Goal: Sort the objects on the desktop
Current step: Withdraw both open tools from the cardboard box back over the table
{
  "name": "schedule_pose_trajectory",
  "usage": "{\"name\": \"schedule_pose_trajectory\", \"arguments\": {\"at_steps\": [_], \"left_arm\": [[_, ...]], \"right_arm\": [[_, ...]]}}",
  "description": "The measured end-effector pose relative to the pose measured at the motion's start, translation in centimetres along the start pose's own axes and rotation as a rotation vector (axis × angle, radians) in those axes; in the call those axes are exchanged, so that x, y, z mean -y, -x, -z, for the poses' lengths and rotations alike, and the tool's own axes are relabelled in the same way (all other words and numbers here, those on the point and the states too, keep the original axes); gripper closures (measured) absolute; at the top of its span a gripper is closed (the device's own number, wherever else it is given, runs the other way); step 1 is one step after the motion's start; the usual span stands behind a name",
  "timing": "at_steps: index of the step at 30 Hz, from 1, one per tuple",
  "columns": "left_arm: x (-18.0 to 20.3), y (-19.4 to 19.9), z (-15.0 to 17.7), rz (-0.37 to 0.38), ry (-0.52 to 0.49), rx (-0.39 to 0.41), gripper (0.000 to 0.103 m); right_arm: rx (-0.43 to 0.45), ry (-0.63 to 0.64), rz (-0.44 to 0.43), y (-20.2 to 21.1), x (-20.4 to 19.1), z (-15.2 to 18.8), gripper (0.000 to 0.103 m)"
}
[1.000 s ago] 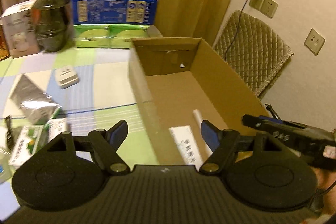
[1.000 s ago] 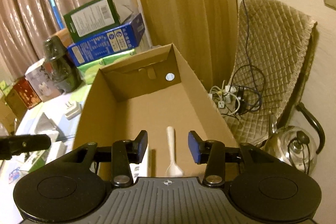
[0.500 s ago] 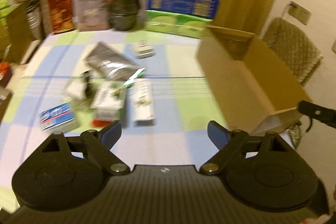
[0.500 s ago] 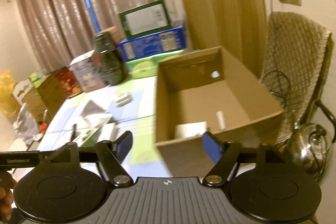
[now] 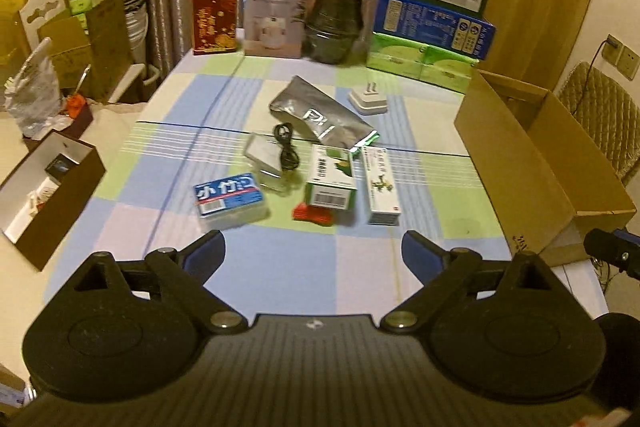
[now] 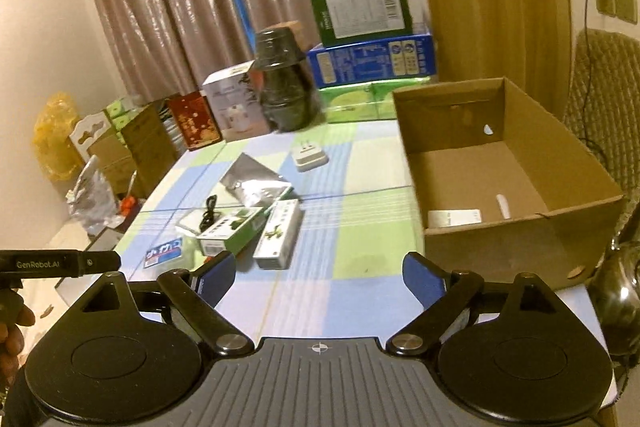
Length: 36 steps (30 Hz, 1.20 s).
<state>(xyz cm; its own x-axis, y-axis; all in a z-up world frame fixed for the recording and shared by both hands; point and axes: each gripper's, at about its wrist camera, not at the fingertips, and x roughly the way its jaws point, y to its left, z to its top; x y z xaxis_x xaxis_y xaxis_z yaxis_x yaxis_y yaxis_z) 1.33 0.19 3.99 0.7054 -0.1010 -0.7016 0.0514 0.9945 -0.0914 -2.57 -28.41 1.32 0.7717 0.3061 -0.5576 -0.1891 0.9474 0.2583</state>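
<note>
So the biggest thing here is the table (image 5: 280,279) with its checked blue-green cloth, then the open cardboard box (image 6: 516,227) sitting at its right edge, and honestly that box is where I'd worry: its near corner seems to hang a bit past the table edge, so a bump from an arm swinging across could probably shove it off. Next down, the pile still to sort sits mid-table, well apart from the box: silver foil pouch (image 5: 320,115), green carton (image 5: 331,183), long white box (image 5: 382,185) just beside it, blue packet (image 5: 228,197), black cable (image 5: 286,151) draped over a clear plastic case, and a white plug adapter (image 5: 368,99) further back. They're crammed together, several touching, so grabbing one could drag or flip a neighbour, and that cable could snag and come along for the ride. Both tools are empty-handed: the left gripper (image 5: 312,251) and the right gripper (image 6: 318,273) each have their jaws opening wide with nothing between them, hovering over bare cloth short of the pile. The right wrist view is the only one that looks into the box, where a white carton and a small white stick-like thing already lie on the bottom; the left view only gets the box's outer wall, but it shows the pile more head-on, plus a brown open box (image 5: 48,187) off the table's left side.
</note>
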Motion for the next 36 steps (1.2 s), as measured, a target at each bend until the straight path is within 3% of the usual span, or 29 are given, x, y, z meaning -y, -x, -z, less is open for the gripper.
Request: {"name": "schedule_pose_trajectory", "arguments": {"at_steps": [13,24,36], "left_arm": [[-0.8,2.6,0.1,-0.027,-0.018,0.040,0.006],[-0.4,-1.3,-0.9,0.015,-0.104,0.034,0.006],[-1.4,-8.3,-1.4,0.007,-0.178,-0.006,0.007]], "right_arm": [[-0.004,0.030,-0.005,-0.3,-0.8,0.7,0.010],[-0.017,0.067,0.017,-2.2,-1.7,1.4,0.010],[-0.078,0.156,0.000,-11.4,-2.6,2.4,0.010]]}}
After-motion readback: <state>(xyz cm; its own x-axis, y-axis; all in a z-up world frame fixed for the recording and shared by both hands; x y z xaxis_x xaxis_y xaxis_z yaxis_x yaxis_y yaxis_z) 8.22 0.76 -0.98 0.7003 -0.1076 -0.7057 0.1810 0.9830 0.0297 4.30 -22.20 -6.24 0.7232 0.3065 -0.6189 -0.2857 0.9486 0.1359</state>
